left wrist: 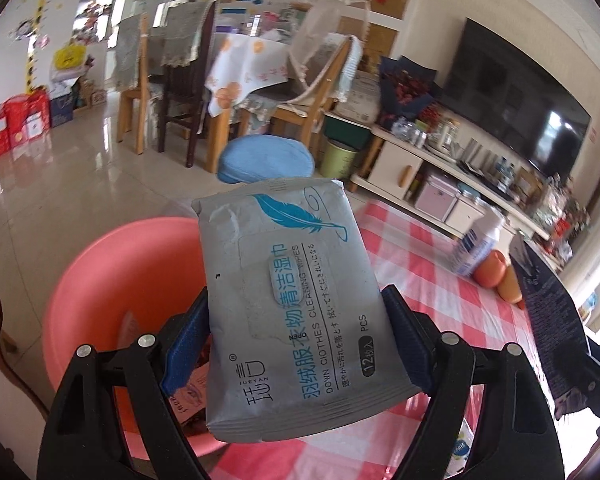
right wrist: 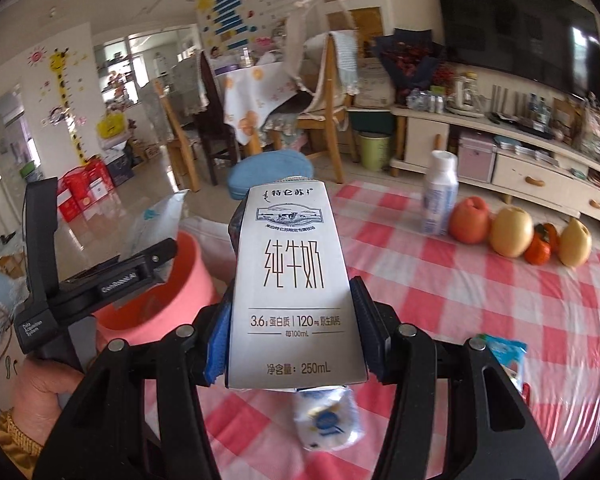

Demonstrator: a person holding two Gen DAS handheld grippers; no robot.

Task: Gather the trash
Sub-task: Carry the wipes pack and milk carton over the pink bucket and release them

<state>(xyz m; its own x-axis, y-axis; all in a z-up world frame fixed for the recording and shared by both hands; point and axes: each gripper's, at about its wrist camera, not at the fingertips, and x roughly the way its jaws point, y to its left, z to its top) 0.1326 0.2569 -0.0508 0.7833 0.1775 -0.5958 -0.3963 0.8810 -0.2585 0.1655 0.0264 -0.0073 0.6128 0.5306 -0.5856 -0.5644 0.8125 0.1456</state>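
Note:
My left gripper (left wrist: 296, 336) is shut on a grey wet-wipes pack (left wrist: 296, 300) with a blue feather print, held over the rim of a pink basin (left wrist: 112, 272) that has some wrappers inside. In the right wrist view my right gripper (right wrist: 292, 320) is shut on a white 250 mL milk carton (right wrist: 292, 280), upright above the red-checked tablecloth (right wrist: 480, 320). The same basin (right wrist: 172, 304) lies to its left, with the left gripper (right wrist: 112, 276) and the wipes pack (right wrist: 156, 216) over it, held by a hand (right wrist: 40, 396).
A small white wrapper (right wrist: 328, 420) and a blue-green packet (right wrist: 504, 356) lie on the cloth near me. A white bottle (right wrist: 440, 196) and several fruits (right wrist: 512, 232) stand farther back. A blue stool (right wrist: 272, 172), chairs and a TV cabinet (right wrist: 540, 176) lie beyond the table.

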